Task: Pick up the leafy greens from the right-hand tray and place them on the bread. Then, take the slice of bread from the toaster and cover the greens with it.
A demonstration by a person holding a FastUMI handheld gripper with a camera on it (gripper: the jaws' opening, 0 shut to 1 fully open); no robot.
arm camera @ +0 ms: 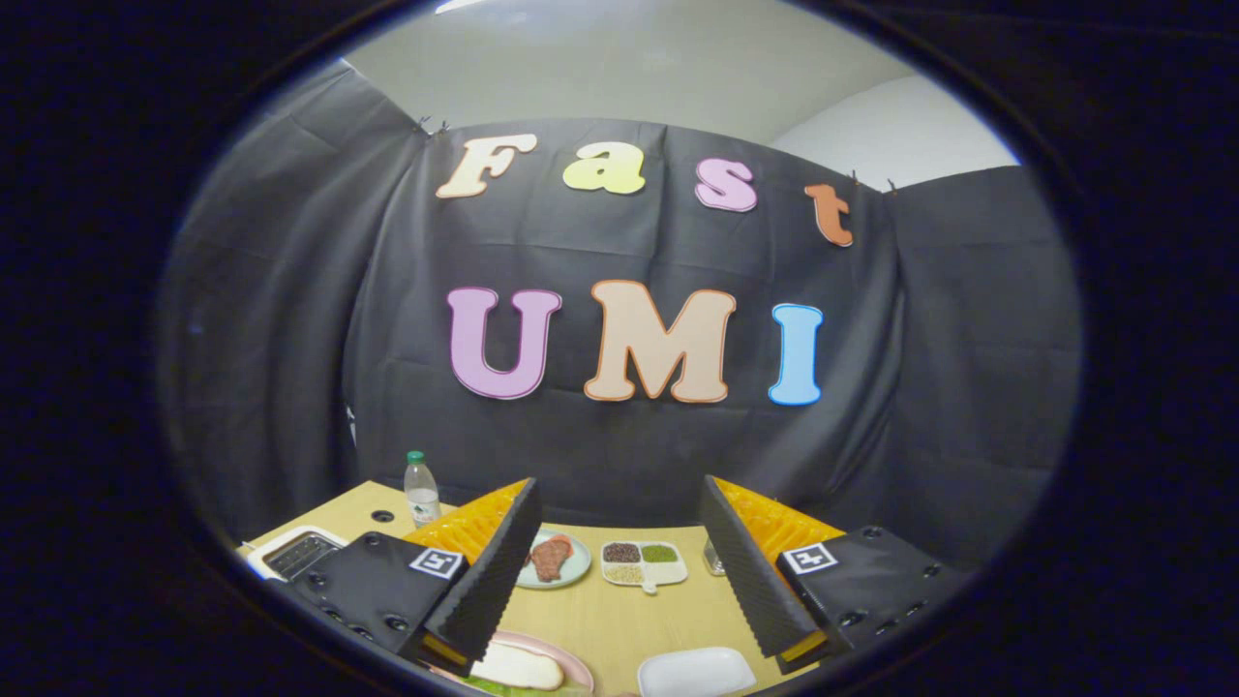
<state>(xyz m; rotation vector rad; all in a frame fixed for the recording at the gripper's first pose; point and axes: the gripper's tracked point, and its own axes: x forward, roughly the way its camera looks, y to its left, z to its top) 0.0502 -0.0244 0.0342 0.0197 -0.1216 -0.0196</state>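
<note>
Gripper (619,600) fingers spread wide, nothing between them, raised above table (629,620). Bare wood in gap between fingers. Near left fingertip: pink plate (573,661) with bread (518,666), greens (503,687) showing at its near edge. Near right fingertip: white tray (695,671). Beyond fingers: plate with meat (554,559), divided dish (643,564). Toaster (295,552) at table's left edge, bottle (421,489) behind it

Finding no readable words or numbers on anything lying on the worktop (619,620). Seeing only coded signs: a left square marker (435,561) and a right square marker (809,558), black on white, sitting on the gripper (618,484), jaws standing wide apart. Making out a label on the bottle (421,489), too small for reading.
</note>
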